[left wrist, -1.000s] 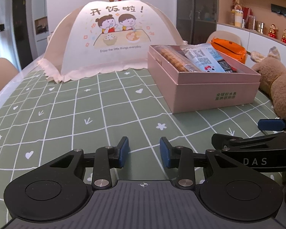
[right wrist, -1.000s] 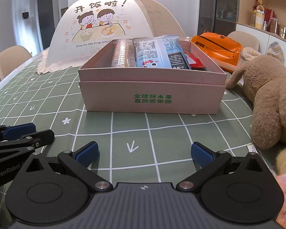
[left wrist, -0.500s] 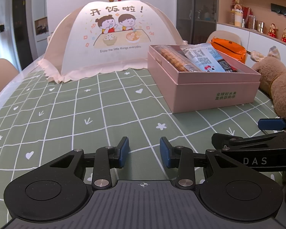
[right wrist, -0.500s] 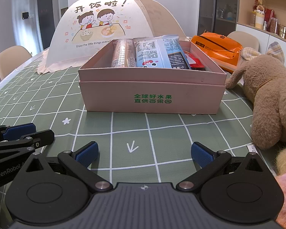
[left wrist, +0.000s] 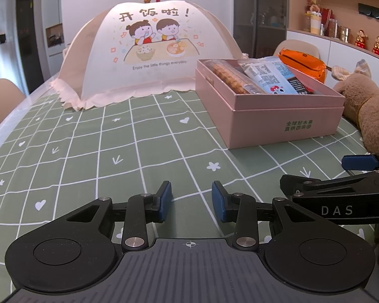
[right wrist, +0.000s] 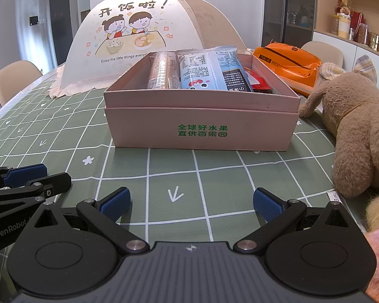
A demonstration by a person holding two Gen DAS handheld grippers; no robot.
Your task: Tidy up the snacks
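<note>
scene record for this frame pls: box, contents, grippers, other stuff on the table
box: pink box, open, on green checked tablecloth
contents: biscuit sleeve, blue snack packet, red packet
left gripper: open, empty, over cloth
right gripper: open wide, empty, facing box
behind box: food cover, orange pack
right of box: brown plush
</note>
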